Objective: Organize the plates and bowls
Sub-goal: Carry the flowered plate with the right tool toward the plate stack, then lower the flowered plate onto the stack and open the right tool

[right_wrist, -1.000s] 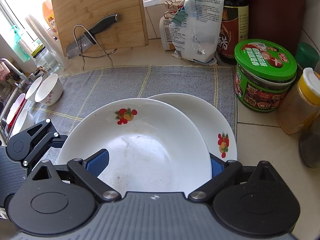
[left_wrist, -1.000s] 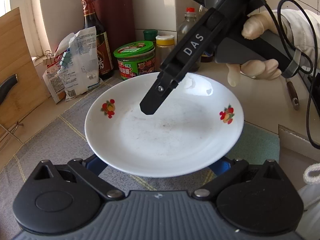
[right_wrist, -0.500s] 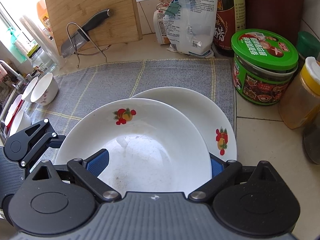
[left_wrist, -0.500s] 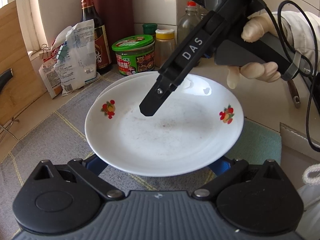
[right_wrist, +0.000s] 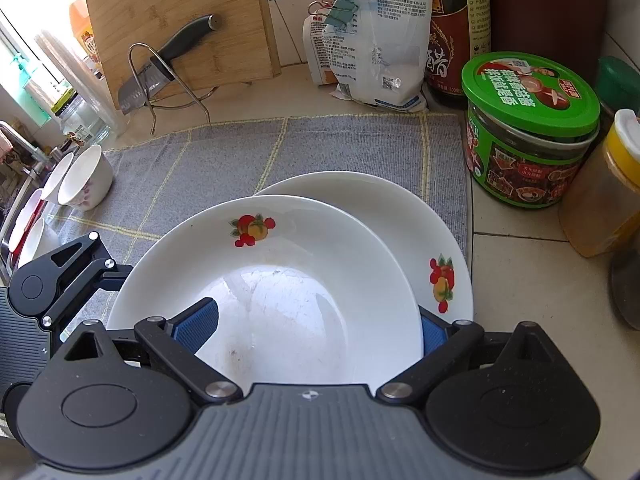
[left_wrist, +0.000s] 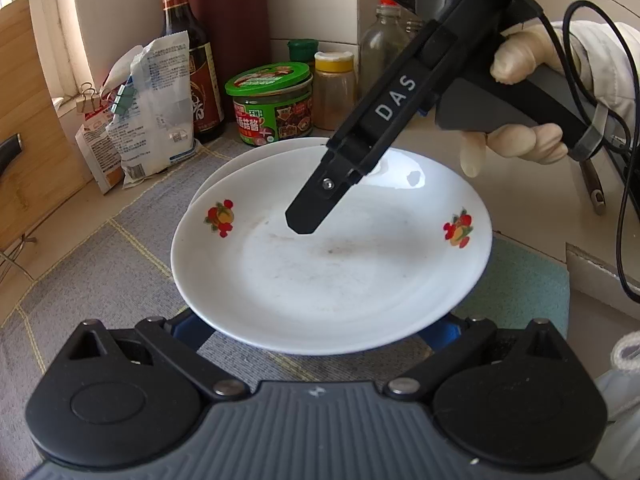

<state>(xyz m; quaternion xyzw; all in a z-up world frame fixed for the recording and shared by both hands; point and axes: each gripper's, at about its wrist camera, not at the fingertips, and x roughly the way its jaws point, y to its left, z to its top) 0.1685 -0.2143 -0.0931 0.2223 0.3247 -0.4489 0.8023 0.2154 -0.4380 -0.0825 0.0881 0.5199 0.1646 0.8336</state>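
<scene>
We hold the empty top plate point(right_wrist: 280, 280) with right gripper point(right_wrist: 316, 332) clamped on its rim, overlapping a second plate point(right_wrist: 400, 216), while our left gripper's point(left_wrist: 316, 330) grip stays unclear.

The upper plate point(right_wrist: 280, 280) overlaps a second plate point(right_wrist: 380, 208) on the mat point(right_wrist: 224, 152), jar point(right_wrist: 528, 132) seemingly just right.

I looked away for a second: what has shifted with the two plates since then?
The held plate has slid back off the lower plate, which lies on the grey mat, so more of that plate's far rim now shows. The right tool still straddles the held plate's rim; the left tool stays under its opposite edge. The green-lidded jar and bowls have not moved.
</scene>
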